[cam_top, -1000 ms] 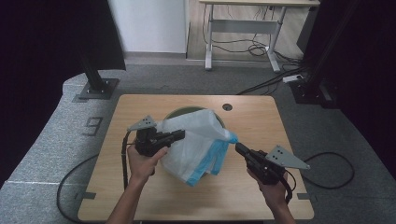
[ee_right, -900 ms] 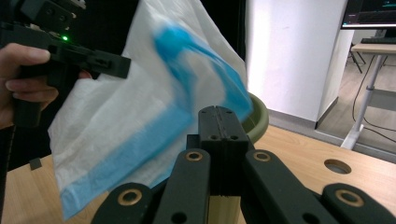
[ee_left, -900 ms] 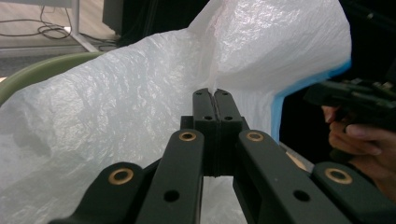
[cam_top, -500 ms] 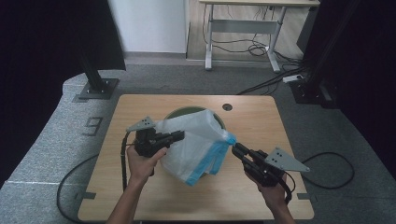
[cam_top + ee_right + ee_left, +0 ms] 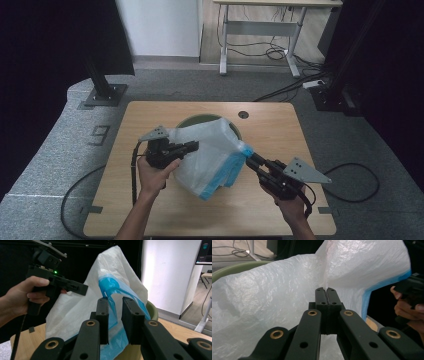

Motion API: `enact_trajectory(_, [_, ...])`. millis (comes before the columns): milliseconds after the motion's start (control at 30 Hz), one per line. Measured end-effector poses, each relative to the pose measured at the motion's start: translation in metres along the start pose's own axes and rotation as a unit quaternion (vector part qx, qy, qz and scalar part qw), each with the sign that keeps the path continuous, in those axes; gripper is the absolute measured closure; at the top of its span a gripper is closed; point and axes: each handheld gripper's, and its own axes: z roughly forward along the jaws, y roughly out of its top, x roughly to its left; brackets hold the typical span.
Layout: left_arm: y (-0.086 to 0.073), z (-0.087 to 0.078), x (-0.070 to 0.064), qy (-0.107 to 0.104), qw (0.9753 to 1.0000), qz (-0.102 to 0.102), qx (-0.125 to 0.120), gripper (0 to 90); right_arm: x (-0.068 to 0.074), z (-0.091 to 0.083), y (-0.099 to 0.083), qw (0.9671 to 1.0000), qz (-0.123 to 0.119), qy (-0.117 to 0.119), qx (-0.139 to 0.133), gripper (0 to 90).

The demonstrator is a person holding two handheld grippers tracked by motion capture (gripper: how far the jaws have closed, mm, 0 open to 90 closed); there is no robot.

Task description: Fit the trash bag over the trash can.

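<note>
A white plastic bag (image 5: 207, 150) with a blue band (image 5: 227, 172) along its edge is draped over a green bin (image 5: 200, 120) in the middle of the wooden table (image 5: 165, 215). My left gripper (image 5: 195, 146) is shut on a fold of the white bag (image 5: 274, 290), its jaws pressed together (image 5: 326, 291). At the bag's right corner my right gripper (image 5: 250, 157) stands open. The blue band (image 5: 110, 285) hangs in the gap between the right gripper's tips (image 5: 115, 302). The left gripper (image 5: 82, 290) is seen beyond, held by a hand.
A round cable hole (image 5: 243, 114) lies at the table's back right. Black stands (image 5: 102, 92) rise off the far left and far right corners. A desk with cables (image 5: 260, 30) stands behind. Gripper cables (image 5: 350, 185) trail onto the grey floor.
My right gripper has edged a little left and forward to the bag's blue corner. The left gripper keeps its hold and has barely moved.
</note>
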Motion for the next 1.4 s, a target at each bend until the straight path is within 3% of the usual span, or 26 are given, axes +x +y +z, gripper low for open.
enact_trajectory(200, [0.0,0.002,-0.001,0.005,1.0,0.003,0.003,89.8,0.0,-0.001,0.004,1.0,0.0,0.003,-0.001,75.2])
enact_trajectory(433, [-0.001,0.005,-0.003,0.003,0.9999,0.007,0.008,89.8,-0.002,0.001,0.004,0.9999,0.008,0.009,0.0,88.7])
enact_trajectory(633, [0.0,0.003,-0.002,0.0,1.0,0.003,0.003,89.8,-0.005,0.005,0.001,0.9999,0.011,0.007,0.002,89.1])
enact_trajectory(933, [0.002,-0.006,0.003,-0.025,0.9993,-0.013,-0.023,89.8,-0.012,0.005,-0.004,0.9998,0.019,-0.006,0.006,89.3])
enact_trajectory(1300, [0.003,-0.016,0.011,-0.088,0.9948,-0.028,-0.042,89.8,-0.019,0.007,-0.009,0.9993,0.03,-0.018,0.009,89.4])
enact_trajectory(1400, [0.003,-0.019,0.013,-0.08,0.9955,-0.027,-0.043,89.8,-0.02,0.008,-0.01,0.9993,0.031,-0.021,0.01,89.4])
